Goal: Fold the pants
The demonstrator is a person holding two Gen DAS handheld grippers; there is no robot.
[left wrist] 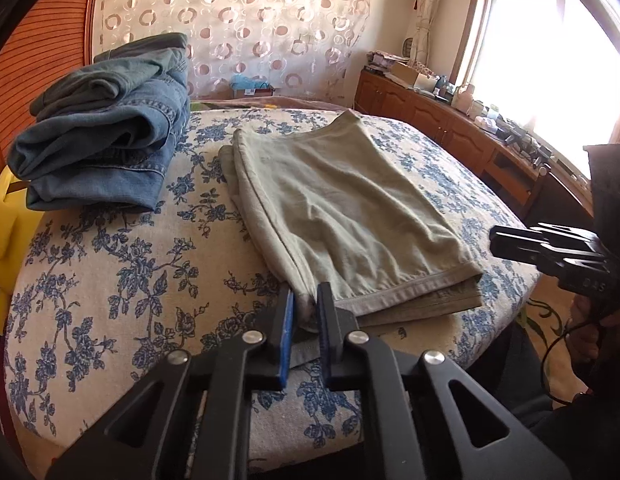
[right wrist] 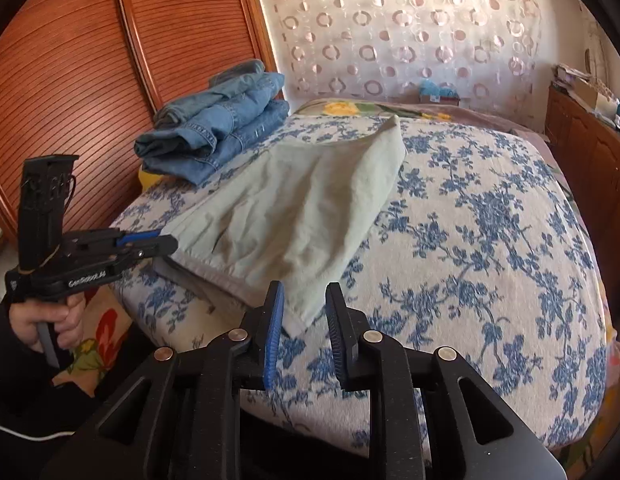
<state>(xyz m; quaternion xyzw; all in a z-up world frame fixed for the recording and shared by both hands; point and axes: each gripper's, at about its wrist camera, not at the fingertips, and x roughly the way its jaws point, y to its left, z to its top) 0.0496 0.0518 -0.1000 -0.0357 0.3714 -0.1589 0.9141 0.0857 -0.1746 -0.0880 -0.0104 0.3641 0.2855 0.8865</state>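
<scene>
Pants (left wrist: 342, 216), pale grey-green, lie folded flat on the bed (right wrist: 490, 240), mid-mattress, hem edge toward the near side; how many layers are stacked underneath is hard to read, only a darker lower layer peeking out along the near and left edges. Far left: slatted wooden wardrobe doors (right wrist: 70, 80), their tops cut off by the lens rim. Next right, a pile of folded blue jeans (left wrist: 106, 132) at the bed's far-left corner, well apart from the pants; something yellow (left wrist: 6, 220) below it, mostly hidden by the mattress edge. Left gripper (left wrist: 306, 304) is clamped on the near left corner of the pants, cloth pinched between its blue-lined jaws; the person's hand (right wrist: 50, 316) grips its handle, sleeve dark, the rest of the person out of frame. Right gripper (right wrist: 304, 308) sits at the near right corner of the pants, jaws parted with the corner tip lying between them, pads not pressing on it; seen from the left camera only its black nose shows, the jaws themselves unreadable. Behind the bed, a sheer curtain (left wrist: 238, 20) with ring pattern. Far right: a low wooden cabinet (left wrist: 430, 116) cluttered with small items too blurred to identify, and a window (left wrist: 550, 40) blown out white.
</scene>
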